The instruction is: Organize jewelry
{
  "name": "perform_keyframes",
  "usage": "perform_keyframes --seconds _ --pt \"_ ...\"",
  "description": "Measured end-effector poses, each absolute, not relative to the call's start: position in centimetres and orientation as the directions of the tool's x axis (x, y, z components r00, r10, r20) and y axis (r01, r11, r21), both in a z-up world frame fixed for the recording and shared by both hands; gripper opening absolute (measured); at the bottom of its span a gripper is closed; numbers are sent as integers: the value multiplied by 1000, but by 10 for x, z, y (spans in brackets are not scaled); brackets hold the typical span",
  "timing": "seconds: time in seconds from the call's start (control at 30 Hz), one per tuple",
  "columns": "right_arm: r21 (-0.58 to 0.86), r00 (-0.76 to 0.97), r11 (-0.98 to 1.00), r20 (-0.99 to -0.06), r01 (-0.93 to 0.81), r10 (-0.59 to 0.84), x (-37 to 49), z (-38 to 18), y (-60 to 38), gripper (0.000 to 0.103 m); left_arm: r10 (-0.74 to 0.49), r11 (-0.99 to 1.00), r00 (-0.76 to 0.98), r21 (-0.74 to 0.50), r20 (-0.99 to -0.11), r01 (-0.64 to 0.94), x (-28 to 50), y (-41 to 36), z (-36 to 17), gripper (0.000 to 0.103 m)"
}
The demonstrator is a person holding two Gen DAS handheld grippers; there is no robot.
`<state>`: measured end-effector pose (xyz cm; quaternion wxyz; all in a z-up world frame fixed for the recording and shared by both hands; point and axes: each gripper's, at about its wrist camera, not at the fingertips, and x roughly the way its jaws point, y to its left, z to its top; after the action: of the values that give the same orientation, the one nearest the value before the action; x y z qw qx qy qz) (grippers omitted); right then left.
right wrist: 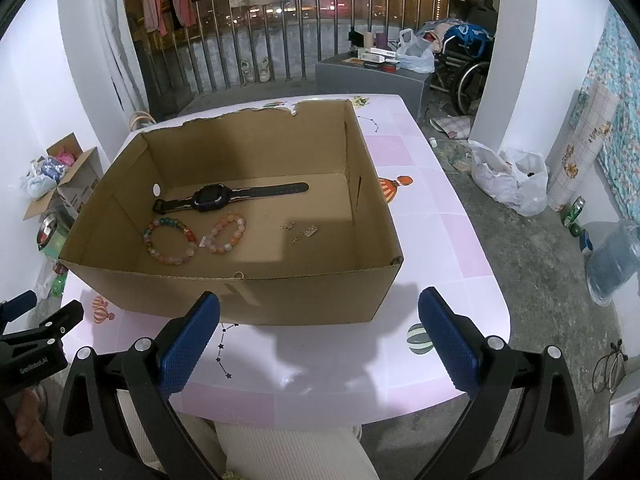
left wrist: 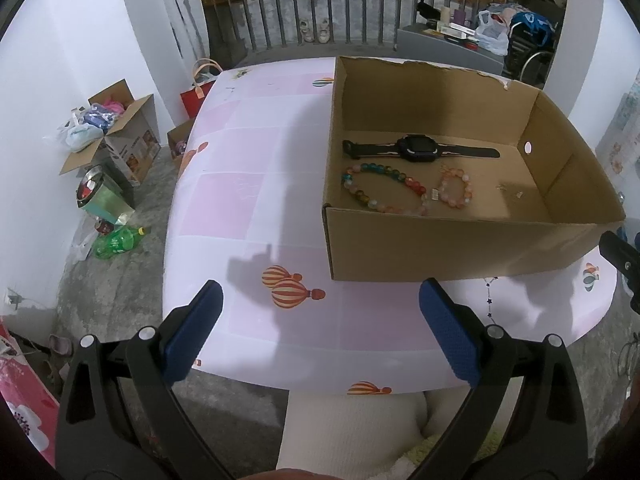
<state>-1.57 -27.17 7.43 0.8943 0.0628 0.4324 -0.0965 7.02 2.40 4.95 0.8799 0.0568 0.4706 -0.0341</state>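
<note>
In the box (right wrist: 224,292) I count: watch (right wrist: 224,196) far, two bracelets (right wrist: 172,240) nearer, small chain (right wrist: 298,232) right. My left gripper (left wrist: 320,320) and right gripper (right wrist: 320,320) hover near, fingers spread, empty.

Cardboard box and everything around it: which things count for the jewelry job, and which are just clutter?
Job:
cardboard box
black watch
multicolored bead bracelet
pink bead bracelet
small chain pieces

Clutter:
green bottle
open carton of clothes
white plastic bag
wheelchair
</note>
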Motion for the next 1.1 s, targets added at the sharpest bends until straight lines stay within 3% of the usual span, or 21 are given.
perform_keyframes --seconds 1.1 --pt "29 609 970 -783 241 -128 -21 78 -281 97 -40 986 559 58 -828 158 68 11 52 95"
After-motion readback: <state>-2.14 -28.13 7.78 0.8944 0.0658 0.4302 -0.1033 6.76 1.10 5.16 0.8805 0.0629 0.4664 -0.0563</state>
